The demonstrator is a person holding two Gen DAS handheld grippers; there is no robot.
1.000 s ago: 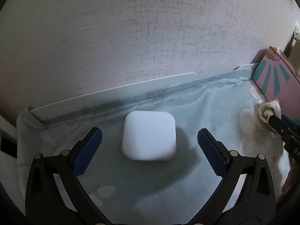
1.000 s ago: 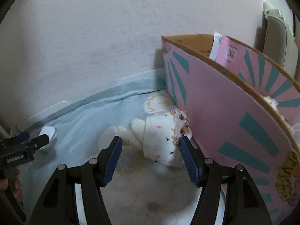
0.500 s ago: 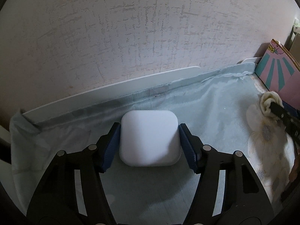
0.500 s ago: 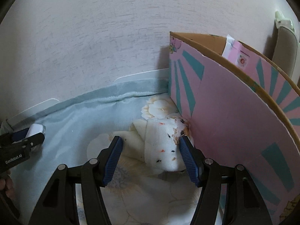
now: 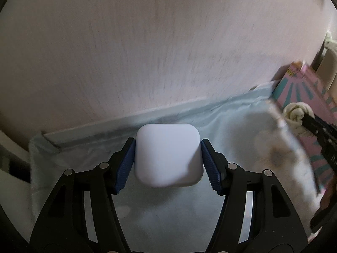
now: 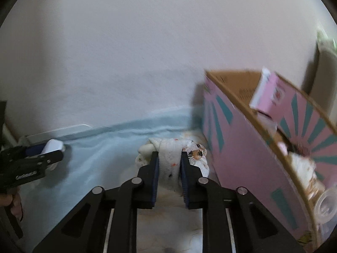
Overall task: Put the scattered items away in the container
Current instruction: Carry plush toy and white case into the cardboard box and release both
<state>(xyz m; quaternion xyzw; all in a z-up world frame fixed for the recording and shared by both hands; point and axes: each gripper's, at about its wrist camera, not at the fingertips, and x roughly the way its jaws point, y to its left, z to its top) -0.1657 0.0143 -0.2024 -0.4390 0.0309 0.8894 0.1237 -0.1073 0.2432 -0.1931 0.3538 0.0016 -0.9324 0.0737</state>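
Note:
A white rounded square case is clamped between the blue pads of my left gripper, lifted a little off the pale blue cloth. In the right wrist view, my right gripper is shut on a rolled white cloth with coloured specks, squeezing its middle. The pink and teal cardboard box stands open just right of it, with several items inside. The left gripper with the white case shows at the far left there. The right gripper's black finger and the white cloth appear at the right edge of the left wrist view.
A textured pale wall rises close behind the surface, with a white ledge along its base. A floral patch of the cloth lies near the box. A person's hand holds the left gripper's handle.
The left gripper closed on the white case and has raised it. The right gripper closed from around the rolled cloth to a tight squeeze and has risen, with the box now seen lower.

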